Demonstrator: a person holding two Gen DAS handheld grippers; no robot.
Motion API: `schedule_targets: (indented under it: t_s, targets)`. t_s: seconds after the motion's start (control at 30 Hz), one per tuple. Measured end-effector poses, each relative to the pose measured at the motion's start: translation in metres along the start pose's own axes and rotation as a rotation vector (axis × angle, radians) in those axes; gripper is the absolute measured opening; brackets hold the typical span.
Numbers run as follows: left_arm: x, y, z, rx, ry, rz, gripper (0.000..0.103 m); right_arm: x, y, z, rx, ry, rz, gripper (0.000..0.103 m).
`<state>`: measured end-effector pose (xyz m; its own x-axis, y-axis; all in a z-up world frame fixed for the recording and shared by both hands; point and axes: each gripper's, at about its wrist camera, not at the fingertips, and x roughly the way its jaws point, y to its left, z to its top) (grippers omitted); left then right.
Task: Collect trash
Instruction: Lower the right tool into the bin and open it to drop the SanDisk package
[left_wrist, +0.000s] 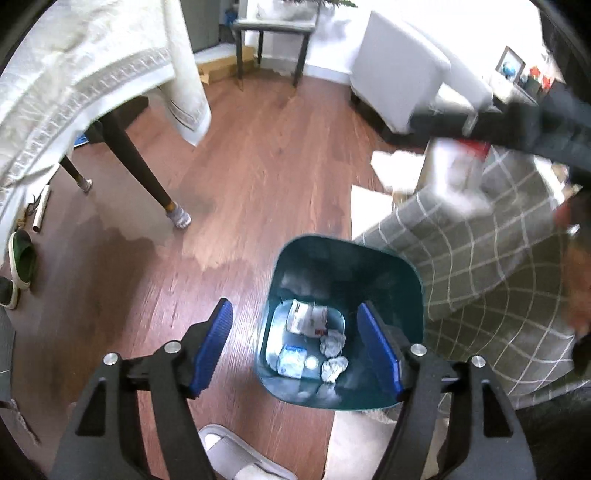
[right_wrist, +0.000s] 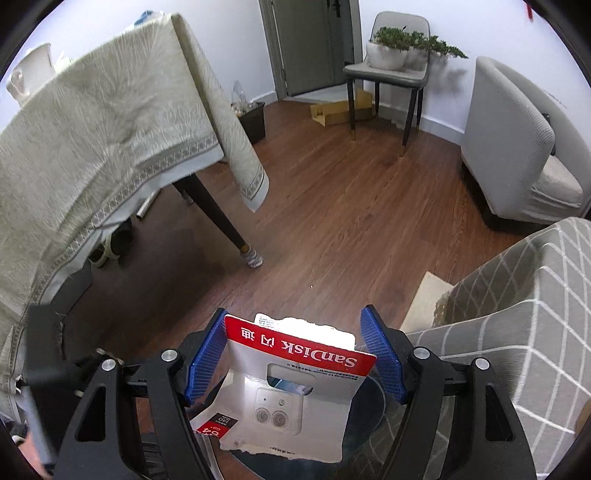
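The left gripper (left_wrist: 295, 354) tilts steeply down over the dark teal square plastic waste bin (left_wrist: 410, 291) standing on the reddish-brown wooden plank floor (left_wrist: 258, 155), its blue ribbed pads (left_wrist: 212, 349) spread wide with nothing between them, one pad hanging outside the bin's near-left wall and the other over its inside. At the bottom of the bin lie two crumpled white paper balls (left_wrist: 332, 354), a flattened white printed packet (left_wrist: 306, 317) and a small blue-and-white wrapper (left_wrist: 291, 360). The right gripper (right_wrist: 295, 358) also angles downward, and its blue pads (right_wrist: 207, 360) stand wide around a torn red-and-white SanDisk cardboard package (right_wrist: 291, 384); the card's left edge lies against the left pad, while a narrow gap seems to show at the right pad, so I cannot tell how firmly it is pinched. Seen from the left wrist, that gripper and its package are a dark blur (left_wrist: 491, 129) above and beyond the bin, over the grey upholstered seat with a white grid pattern (left_wrist: 480, 266) that touches the bin's right side. Left of the bin, further off, a dark tapered table leg in a grey striped sock (left_wrist: 177, 218) holds up a table draped in a cream patterned cloth (left_wrist: 74, 74). Beyond the bin, against the far wall, stand a grey chair carrying a potted green plant (right_wrist: 391, 55) and a pale armchair (right_wrist: 517, 147).
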<state>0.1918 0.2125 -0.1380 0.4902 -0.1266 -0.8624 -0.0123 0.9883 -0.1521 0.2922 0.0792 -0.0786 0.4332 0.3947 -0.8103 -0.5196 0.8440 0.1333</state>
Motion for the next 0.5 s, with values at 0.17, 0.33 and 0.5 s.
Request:
schedule_targets:
  t_s: [0.17,0.33,0.5]
  targets:
    - [-0.026,0.014,0.006,-0.033,-0.073,0.022,0.078,0.021,0.007,-0.007,-0.006,0.052,-0.004,0.074]
    - [-0.047,0.029,0.012,-0.094,-0.131,0.005,0.081,0.046,0.015,-0.017,-0.026,0.113,-0.017,0.074]
    - [-0.065,0.040,0.017,-0.138,-0.169,-0.013,0.081,0.077,0.020,-0.031,-0.042,0.183,-0.031,0.074]
